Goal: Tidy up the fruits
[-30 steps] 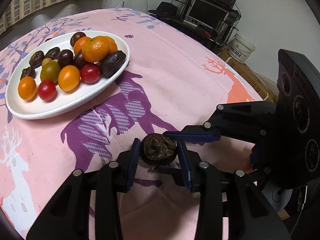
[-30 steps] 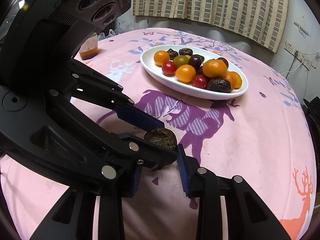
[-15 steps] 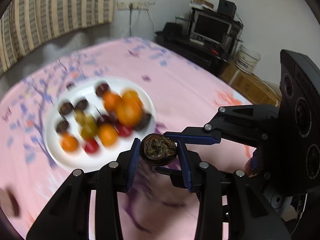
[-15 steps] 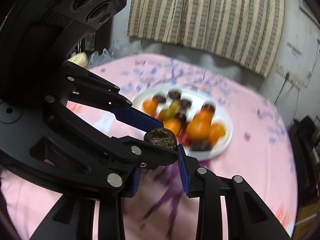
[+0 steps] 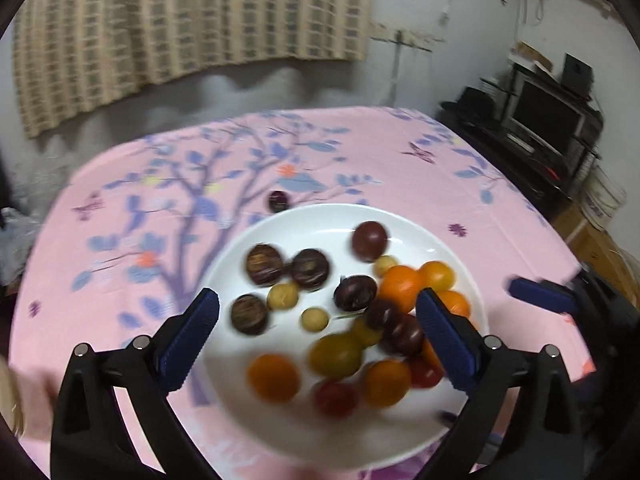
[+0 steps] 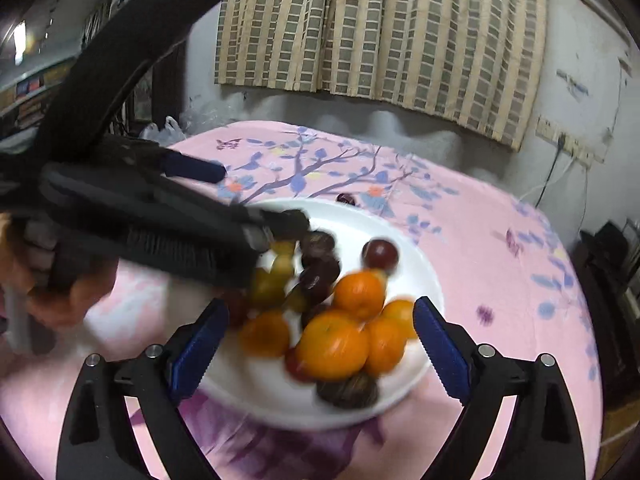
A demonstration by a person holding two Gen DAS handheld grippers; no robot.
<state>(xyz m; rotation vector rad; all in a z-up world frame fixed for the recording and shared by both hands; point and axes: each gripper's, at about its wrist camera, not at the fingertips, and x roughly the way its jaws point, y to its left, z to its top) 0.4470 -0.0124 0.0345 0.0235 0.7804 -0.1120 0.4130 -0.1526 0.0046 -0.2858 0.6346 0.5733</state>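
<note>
Both grippers, low over the cloth a second earlier, are now hovering above the white plate (image 5: 316, 216); the left gripper (image 5: 316, 330), then clamping a dark wrinkled fruit, is standing wide apart and carrying nothing; the right gripper (image 6: 320, 338) is likewise gaping and empty. Most fruits (image 6: 332, 344) are lying heaped on the plate, so sorting is looking nearly done; one dark fruit (image 5: 279, 200) is remaining on the pink tablecloth (image 5: 120, 240) just beyond the rim.
</note>
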